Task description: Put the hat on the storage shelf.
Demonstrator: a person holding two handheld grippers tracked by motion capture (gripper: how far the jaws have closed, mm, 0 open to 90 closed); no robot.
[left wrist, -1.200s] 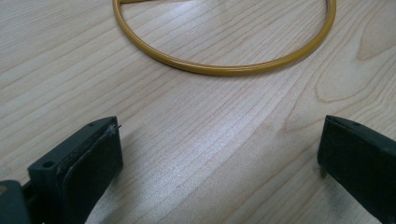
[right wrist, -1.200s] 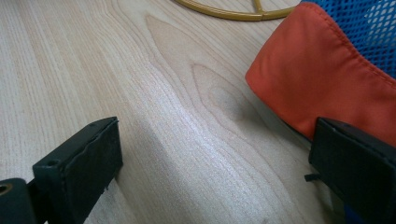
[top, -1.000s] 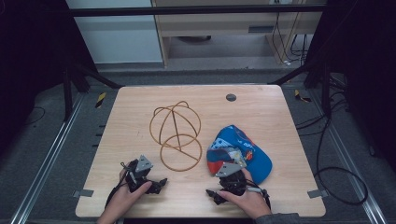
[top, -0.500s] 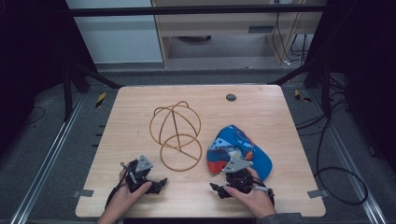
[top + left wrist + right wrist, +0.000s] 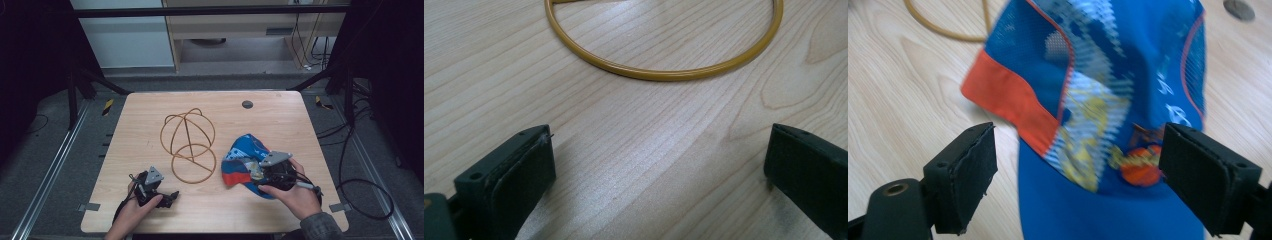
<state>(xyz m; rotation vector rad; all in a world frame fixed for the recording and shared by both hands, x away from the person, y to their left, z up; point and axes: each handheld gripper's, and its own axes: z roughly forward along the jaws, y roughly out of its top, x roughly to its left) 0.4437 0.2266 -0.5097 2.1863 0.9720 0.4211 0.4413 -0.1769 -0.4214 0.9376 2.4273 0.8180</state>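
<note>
Blue cap [image 5: 245, 155] is seen lying on the table [image 5: 280, 120], crown mesh blue with an orange-red band and printed patches, just right of the wire frame. In the right gripper view the cap [image 5: 1098, 100] is spread across the wood, brim toward the camera, somewhat blurred.

Right tool [image 5: 260, 179] is held low over the near edge of the cap, on the side away from the wire frame. Its jaws have just been closing a little, yet they are seen standing wide in the right gripper view [image 5: 1078, 175], one at either side of the brim, pads clear of the cloth; nothing is gripped.

Wire frame [image 5: 189, 145], golden hoops forming a dome on a round base ring, is set near the table's middle. A small dark disc [image 5: 247, 104] is noted beyond the wire frame, toward the far edge.

Left tool [image 5: 167, 198] is rested on the table nearer than the wire frame and to its left. In the left gripper view its jaws [image 5: 659, 170] are parted wide over bare wood, the base ring [image 5: 664, 75] curving just ahead, untouched.
</note>
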